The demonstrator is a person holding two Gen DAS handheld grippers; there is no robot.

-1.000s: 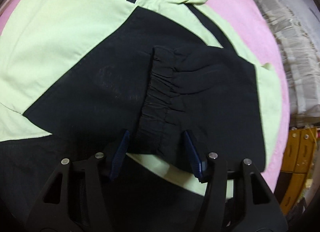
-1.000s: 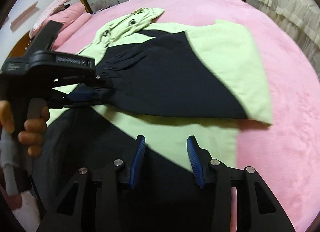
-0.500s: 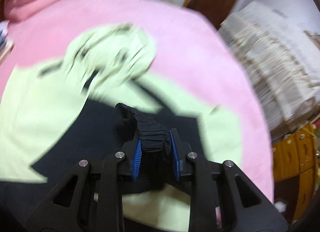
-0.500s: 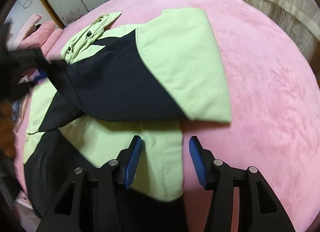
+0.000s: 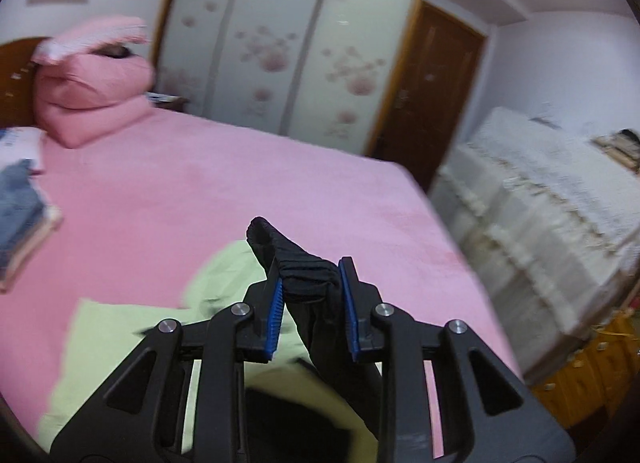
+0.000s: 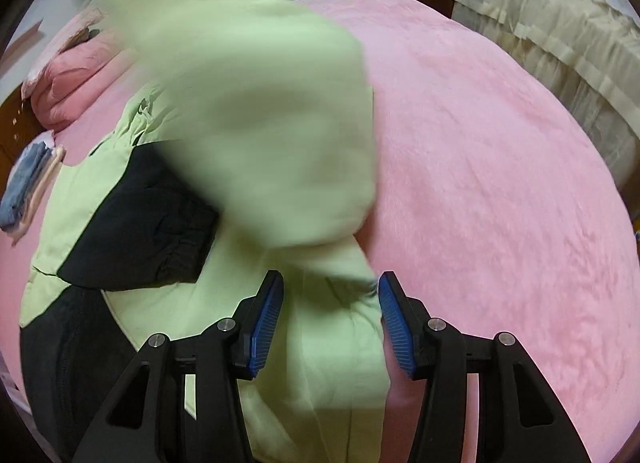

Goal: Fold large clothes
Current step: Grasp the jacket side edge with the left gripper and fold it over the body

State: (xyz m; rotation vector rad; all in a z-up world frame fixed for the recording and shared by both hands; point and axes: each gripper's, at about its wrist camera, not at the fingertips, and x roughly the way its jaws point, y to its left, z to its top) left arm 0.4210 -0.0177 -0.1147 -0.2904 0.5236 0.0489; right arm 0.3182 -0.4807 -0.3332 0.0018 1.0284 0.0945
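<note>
A light green and black hooded jacket (image 6: 132,183) lies spread on the pink bed (image 6: 480,183). My left gripper (image 5: 310,275) is shut on the black elastic cuff (image 5: 296,263) of one sleeve and holds it high above the bed. That raised sleeve (image 6: 256,103) hangs as a blurred green sweep across the right wrist view. The other sleeve's black cuff (image 6: 168,239) rests folded on the jacket body. My right gripper (image 6: 331,277) is open and low over the jacket's green right edge, with cloth lying between its blue pads.
Pink pillows (image 5: 92,75) are stacked at the head of the bed. Folded jeans (image 5: 16,203) lie at the left. A piece of furniture under a white lace cover (image 5: 540,203) stands to the right of the bed. A wardrobe (image 5: 280,43) and a wooden door (image 5: 436,83) stand behind.
My left gripper closed on the black cuff and rose steeply, tilting up until the room came into view. The sleeve lifted with it. My right gripper slid to the jacket's right edge.
</note>
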